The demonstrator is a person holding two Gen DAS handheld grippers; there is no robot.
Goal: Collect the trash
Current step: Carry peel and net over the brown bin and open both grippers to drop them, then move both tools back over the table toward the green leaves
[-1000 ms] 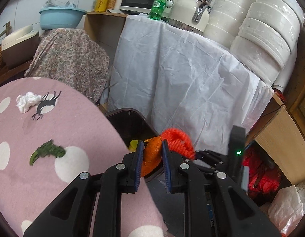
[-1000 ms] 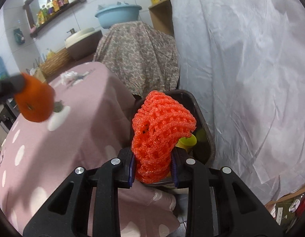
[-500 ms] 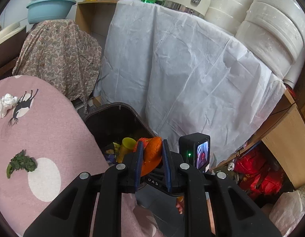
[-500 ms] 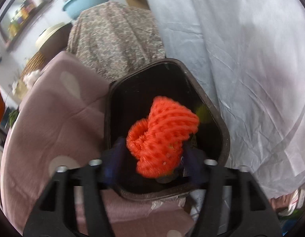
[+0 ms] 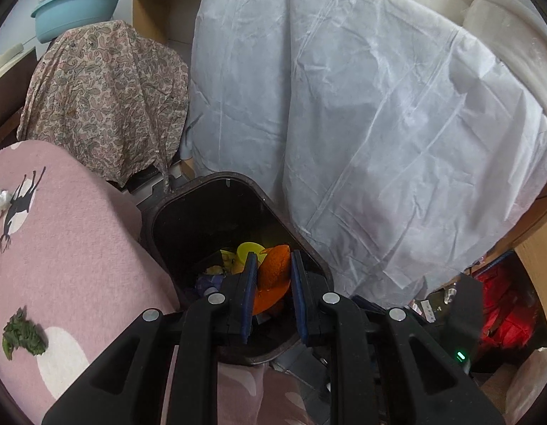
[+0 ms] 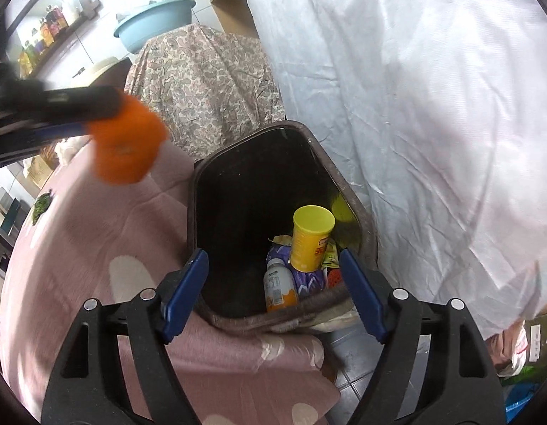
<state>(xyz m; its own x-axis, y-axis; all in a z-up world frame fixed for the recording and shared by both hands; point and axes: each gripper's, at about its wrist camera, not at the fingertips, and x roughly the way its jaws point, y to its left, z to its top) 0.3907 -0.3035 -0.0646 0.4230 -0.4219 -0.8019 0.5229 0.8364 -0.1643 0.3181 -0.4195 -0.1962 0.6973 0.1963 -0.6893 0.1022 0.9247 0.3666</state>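
With my right hand-held gripper (image 6: 273, 295) spread empty, I centre the left hand-held gripper (image 5: 272, 292), clamped on orange peel (image 5: 273, 276), over the bin (image 5: 188, 205) before releasing.

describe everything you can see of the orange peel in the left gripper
The orange peel is a curved, cupped piece, bright orange with a dimpled skin, looking soft and bendy. It sits pinched between the blue pads of the left gripper, which is shut on it, just over the open dark trash bin. In the right wrist view it shows blurred. Only the pads touch it.
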